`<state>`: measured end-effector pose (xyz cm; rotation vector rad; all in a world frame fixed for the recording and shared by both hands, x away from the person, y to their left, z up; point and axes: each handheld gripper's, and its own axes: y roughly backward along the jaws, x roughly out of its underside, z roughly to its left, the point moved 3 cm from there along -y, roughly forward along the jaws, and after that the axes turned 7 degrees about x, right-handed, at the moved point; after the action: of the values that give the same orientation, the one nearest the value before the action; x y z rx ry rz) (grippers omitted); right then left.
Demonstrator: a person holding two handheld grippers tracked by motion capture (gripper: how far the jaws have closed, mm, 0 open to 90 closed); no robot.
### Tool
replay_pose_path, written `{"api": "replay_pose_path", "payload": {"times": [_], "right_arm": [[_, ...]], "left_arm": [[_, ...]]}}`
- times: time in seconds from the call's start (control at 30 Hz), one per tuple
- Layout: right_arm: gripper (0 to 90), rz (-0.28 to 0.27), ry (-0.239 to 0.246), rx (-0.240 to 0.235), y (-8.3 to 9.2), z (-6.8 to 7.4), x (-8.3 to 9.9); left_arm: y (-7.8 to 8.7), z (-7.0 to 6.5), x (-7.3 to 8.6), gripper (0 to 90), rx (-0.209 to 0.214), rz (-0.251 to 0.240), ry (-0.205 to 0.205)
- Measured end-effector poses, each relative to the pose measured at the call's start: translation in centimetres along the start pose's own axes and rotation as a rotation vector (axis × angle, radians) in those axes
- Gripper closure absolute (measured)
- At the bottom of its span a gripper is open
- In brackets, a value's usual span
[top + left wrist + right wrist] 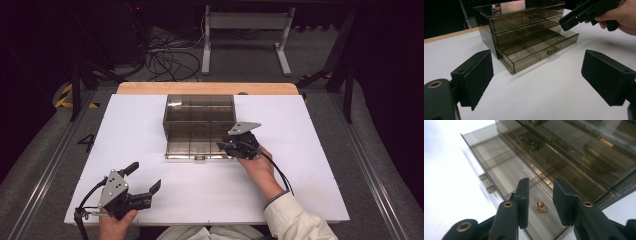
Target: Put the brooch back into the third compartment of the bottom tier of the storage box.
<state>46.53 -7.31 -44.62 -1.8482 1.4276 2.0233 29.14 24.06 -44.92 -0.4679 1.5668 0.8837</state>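
A smoky see-through cabinet [200, 111] [524, 22] with three drawers stands at the middle back of the white board. Its bottom drawer [192, 149] [534, 51] [499, 165] is pulled out toward me. A small gold trinket [540, 206] [558, 40] lies on the drawer floor at its right end. My right gripper [226, 145] [540, 185] [567, 22] hovers over that end, jaws a little apart and straddling the trinket from above without touching it. Near the front left, my left gripper [145, 176] [537, 67] stands wide open, holding nothing and pointing at the cabinet.
The white board [300, 165] covers a wooden table whose edge [207, 88] shows at the back. The open drawer has a small knob [551, 51] [486, 182] on its front. Cables [170, 60] and a white desk frame [245, 22] are on the floor beyond.
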Motion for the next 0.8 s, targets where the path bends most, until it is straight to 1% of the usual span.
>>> {"api": "replay_pose_path", "payload": {"times": [0.2,0.47,0.8], "right_arm": [[66.8,-0.026,0.013,0.003,0.8,0.3,-0.5],[66.7,-0.051,0.022,0.005,1.5,0.5,-0.8],[66.7,-0.059,0.022,0.004,1.9,0.6,-1.0]], "left_arm": [[0.0,0.0,0.0,11.6,0.0,0.0,0.0],[0.0,0.0,0.0,11.6,-0.001,-0.005,0.005],[0.0,0.0,0.0,11.6,-0.001,-0.003,0.006]]}}
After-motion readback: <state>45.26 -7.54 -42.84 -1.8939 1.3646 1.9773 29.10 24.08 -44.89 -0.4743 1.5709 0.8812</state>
